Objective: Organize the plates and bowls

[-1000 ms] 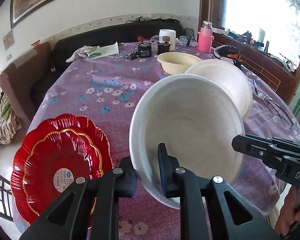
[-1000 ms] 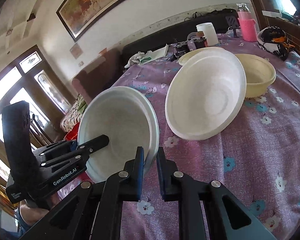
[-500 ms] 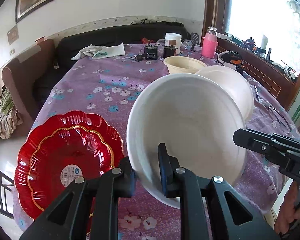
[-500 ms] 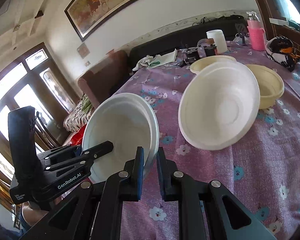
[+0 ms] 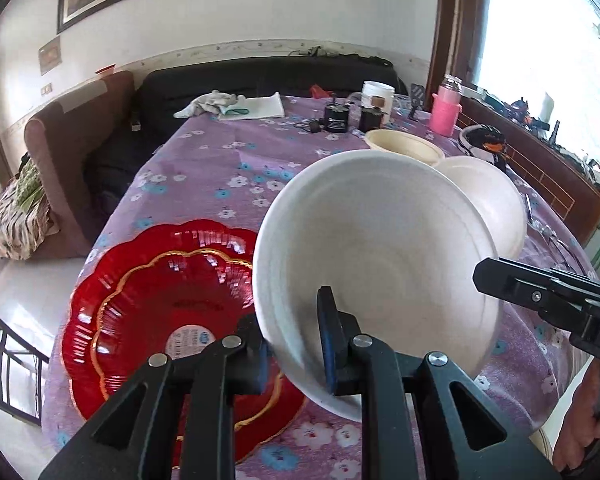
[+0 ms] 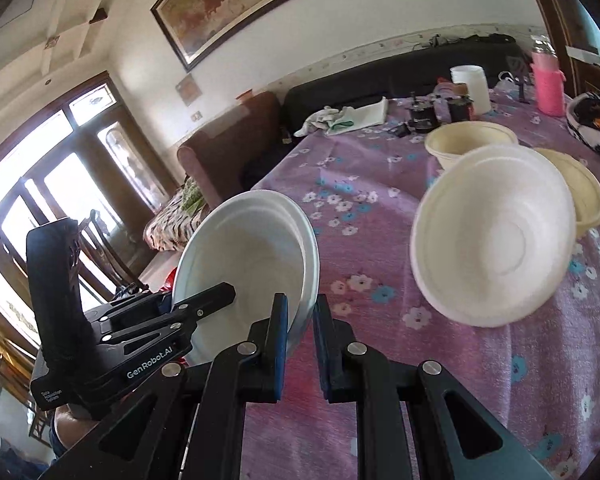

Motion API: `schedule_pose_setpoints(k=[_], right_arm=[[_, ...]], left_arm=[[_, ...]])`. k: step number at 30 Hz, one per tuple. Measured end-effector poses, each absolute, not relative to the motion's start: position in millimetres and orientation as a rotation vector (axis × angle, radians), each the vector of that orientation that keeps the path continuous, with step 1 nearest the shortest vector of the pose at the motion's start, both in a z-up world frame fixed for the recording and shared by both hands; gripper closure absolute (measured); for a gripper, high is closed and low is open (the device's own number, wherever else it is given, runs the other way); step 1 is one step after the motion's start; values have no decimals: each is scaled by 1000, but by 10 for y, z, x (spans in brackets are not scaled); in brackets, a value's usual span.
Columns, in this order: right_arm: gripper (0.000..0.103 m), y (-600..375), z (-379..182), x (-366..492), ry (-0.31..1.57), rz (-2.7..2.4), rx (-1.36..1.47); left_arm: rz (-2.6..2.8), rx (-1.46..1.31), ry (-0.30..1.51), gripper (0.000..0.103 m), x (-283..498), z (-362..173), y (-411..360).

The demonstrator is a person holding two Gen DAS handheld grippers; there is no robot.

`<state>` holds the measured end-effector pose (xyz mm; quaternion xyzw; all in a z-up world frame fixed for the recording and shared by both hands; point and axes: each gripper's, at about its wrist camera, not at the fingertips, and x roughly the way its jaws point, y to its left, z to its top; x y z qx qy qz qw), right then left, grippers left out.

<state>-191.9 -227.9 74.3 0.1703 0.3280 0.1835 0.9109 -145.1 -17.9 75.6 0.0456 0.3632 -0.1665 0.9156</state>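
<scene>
Your left claw (image 5: pixel 292 344) is almost shut and pinches the near rim of a white bowl (image 5: pixel 372 264). One finger sits inside the bowl and one sits outside. The bowl is tipped up on its side, off the table (image 5: pixel 220 160), with its open side facing you.

Your right claw (image 6: pixel 300 320) is almost shut too. It pinches the other side of the same white bowl, which looks like two bowls stacked one in the other. So you hold it from both sides, above the near edge of the table.

In the left view, the tip of your right claw pokes in on the right, by the bowl's far rim. In the right view, your left claw shows on the left, behind the bowl.

Just past your left claw, red plates (image 5: pixel 168 312) lie stacked flat at the near left corner of the table.

Further out, a second white bowl (image 6: pixel 492 236) is tipped up near the right edge of the table. It is blurred, and you cannot tell what holds it up. Behind it sit two cream bowls (image 6: pixel 470 140), one beside the other.

At the far edge stand a pink bottle (image 6: pixel 546 80), a white tub (image 6: pixel 470 84) and a cloth (image 6: pixel 340 116).
</scene>
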Motion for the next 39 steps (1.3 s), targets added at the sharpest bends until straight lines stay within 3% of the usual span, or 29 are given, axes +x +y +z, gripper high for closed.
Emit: schedule_pose_setpoints(k=[39], right_arm=[[87,-1363,615,-1346,809,516,294]], left_arm=[[-154,-5,759,77,-1292,719,678]])
